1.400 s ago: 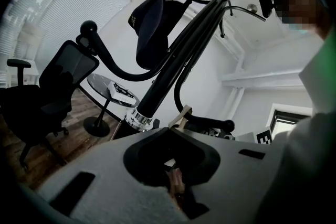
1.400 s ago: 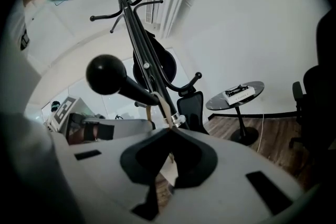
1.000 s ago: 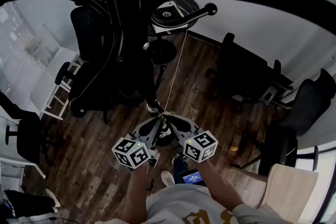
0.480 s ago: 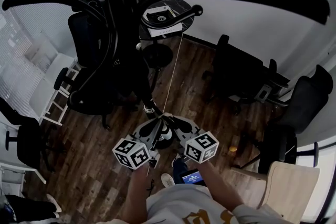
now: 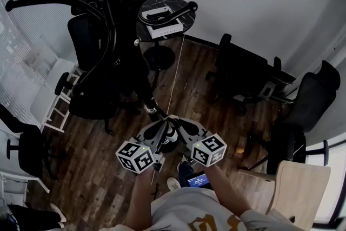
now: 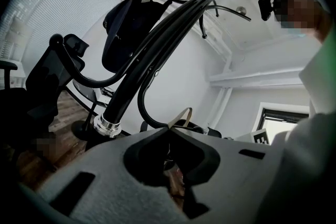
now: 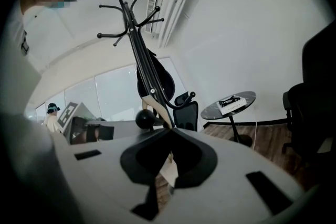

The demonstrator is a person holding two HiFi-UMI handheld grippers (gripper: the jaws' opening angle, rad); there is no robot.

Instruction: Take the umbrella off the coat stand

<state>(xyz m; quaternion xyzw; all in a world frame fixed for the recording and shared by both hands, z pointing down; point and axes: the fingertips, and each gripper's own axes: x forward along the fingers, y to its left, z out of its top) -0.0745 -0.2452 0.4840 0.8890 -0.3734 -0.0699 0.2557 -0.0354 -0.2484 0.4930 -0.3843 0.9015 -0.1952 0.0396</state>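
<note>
Both grippers meet low in front of the person, tip to tip. The left gripper (image 6: 170, 127) has its fingers pressed together on a tan strap (image 6: 182, 114) that loops up above the tips. The right gripper (image 7: 169, 131) is likewise closed, pinching a pale strip of what looks like the same strap. In the head view a thin cord (image 5: 175, 70) runs from the grippers up towards a knobbed arm (image 5: 178, 11) of the stand (image 5: 116, 2). The umbrella is hard to tell from the stand's black bars. It is probably the dark shaft with the silver collar (image 6: 107, 124) lying along the pole, so it is not yet off the stand. The hold is only a tip pinch on thin webbing, so a sharp tug could slide the strap out. Because the cord leads to an arm high on the stand, a sideways pull rather than a lift could lever the stand over or snag the cord on the knob. The chairs (image 5: 243, 76) and the small table (image 5: 186, 4) stand near, so a swinging umbrella could strike them.
</note>
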